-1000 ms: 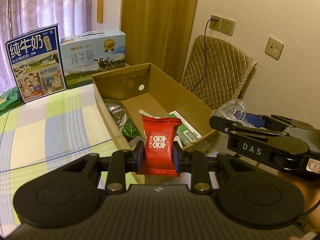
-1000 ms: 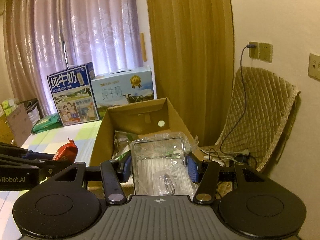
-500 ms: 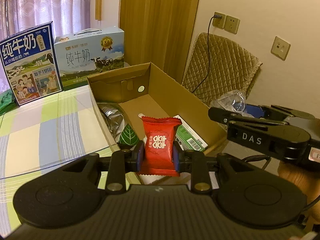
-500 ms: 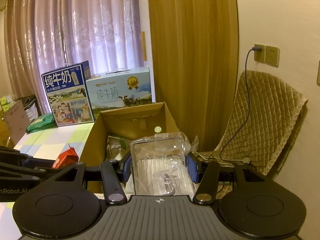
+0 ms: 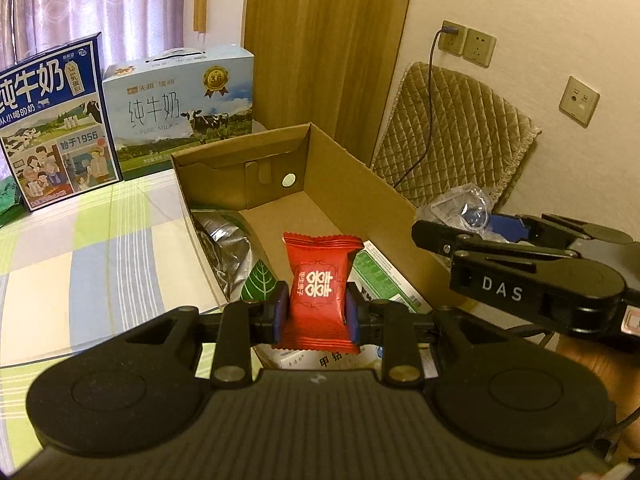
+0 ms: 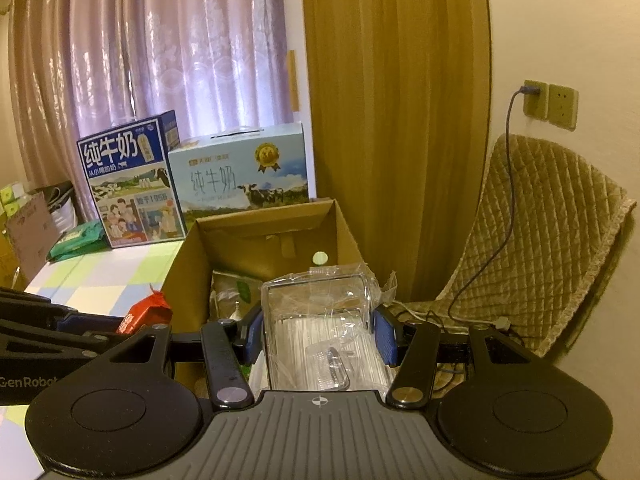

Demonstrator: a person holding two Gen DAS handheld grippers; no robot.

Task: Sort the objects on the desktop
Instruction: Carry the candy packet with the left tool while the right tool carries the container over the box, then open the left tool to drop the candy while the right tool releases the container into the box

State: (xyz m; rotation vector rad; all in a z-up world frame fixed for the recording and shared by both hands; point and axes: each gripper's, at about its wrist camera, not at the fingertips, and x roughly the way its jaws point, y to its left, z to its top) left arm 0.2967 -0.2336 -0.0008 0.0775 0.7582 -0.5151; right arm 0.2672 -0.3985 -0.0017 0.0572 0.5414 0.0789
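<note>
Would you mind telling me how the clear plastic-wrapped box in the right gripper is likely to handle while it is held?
The clear plastic box looks rigid, so the right gripper can probably clamp its sides without crushing it. Its loose, glossy film wrap may let it slip. It seems light for its size, judging by the thin white sticks visible inside.
</note>
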